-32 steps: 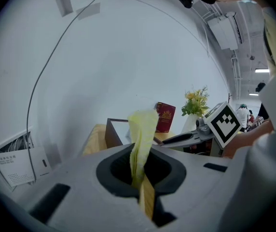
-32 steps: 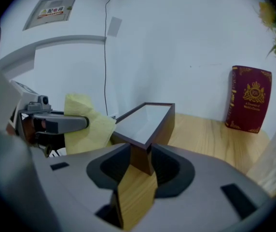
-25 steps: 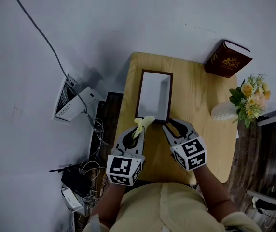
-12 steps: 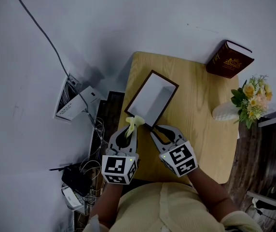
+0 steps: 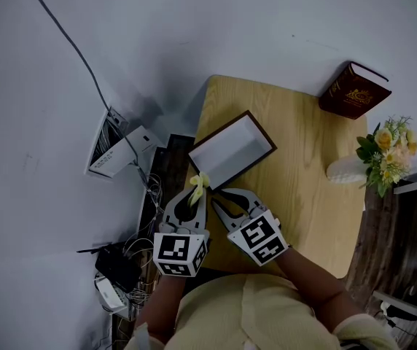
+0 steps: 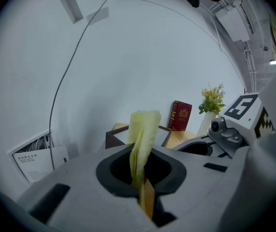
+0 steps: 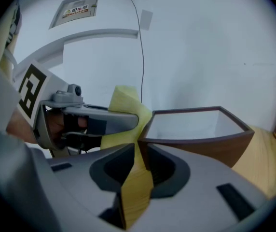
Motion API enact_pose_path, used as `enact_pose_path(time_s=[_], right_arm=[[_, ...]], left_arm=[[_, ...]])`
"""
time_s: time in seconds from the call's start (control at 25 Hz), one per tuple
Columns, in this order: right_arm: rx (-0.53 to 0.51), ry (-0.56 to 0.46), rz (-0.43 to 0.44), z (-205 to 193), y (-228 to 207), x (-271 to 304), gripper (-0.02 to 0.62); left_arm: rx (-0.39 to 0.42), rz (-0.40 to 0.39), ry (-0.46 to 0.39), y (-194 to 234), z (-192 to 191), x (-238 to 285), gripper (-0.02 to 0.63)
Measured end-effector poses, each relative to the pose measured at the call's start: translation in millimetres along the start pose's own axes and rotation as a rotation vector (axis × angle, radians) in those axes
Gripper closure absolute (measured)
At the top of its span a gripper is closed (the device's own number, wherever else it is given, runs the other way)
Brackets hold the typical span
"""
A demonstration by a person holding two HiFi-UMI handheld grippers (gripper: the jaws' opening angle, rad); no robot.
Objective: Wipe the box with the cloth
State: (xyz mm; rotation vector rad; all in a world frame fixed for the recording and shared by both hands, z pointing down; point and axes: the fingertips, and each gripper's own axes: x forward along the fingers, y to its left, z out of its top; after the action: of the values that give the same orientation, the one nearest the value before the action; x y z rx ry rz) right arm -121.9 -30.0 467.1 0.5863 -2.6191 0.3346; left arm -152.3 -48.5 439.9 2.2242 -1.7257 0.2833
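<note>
Currently the small pale-yellow cloth (image 5: 198,184) sits pinched in the closed fingers of the left gripper (image 5: 195,195), w/ a tuft poking out past the tips. It's just beside the near short end of the rectangular dark-brown box w/ white inside (image 5: 232,150); can't tell if they touch. The right gripper (image 5: 215,194) has the box's near corner wall btw its fingers. They've just closed in and grip it. Both grippers are side by side, tips close together. The box rests on the light wooden desk (image 5: 310,195), near its left edge, long side slanting up to the right.

Hidden/unclear: most of the cloth is buried inside the fingers, and the gripped box corner is covered by the right gripper in the head view. Hands are under the marker cubes. Dark clutter of cables on the floor left of the desk is hard to make out.

Vs. 1 sec ago: the box pointed straight away from the person and has since been swung round. The right gripper has moved left w/ that corner, ending closer to the left gripper. The dark-red hardback book (image 5: 354,90) & yellow flowers in a white vase (image 5: 382,150) are in the same spots.
</note>
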Motion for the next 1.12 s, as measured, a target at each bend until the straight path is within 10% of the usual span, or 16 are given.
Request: enact_pose_path(time_s=[0.44, 1.12], right_arm=[[-0.012, -0.016, -0.116, 6.0, -68.0, -43.5, 0.497], [-0.38, 0.101, -0.068, 17.5, -90.0, -33.4, 0.391]], left_arm=[[0.014, 0.038, 0.015, 4.0, 1.0, 4.5, 0.577], [0.011, 0.058, 0.07, -6.6, -1.2, 12.3, 0.577]])
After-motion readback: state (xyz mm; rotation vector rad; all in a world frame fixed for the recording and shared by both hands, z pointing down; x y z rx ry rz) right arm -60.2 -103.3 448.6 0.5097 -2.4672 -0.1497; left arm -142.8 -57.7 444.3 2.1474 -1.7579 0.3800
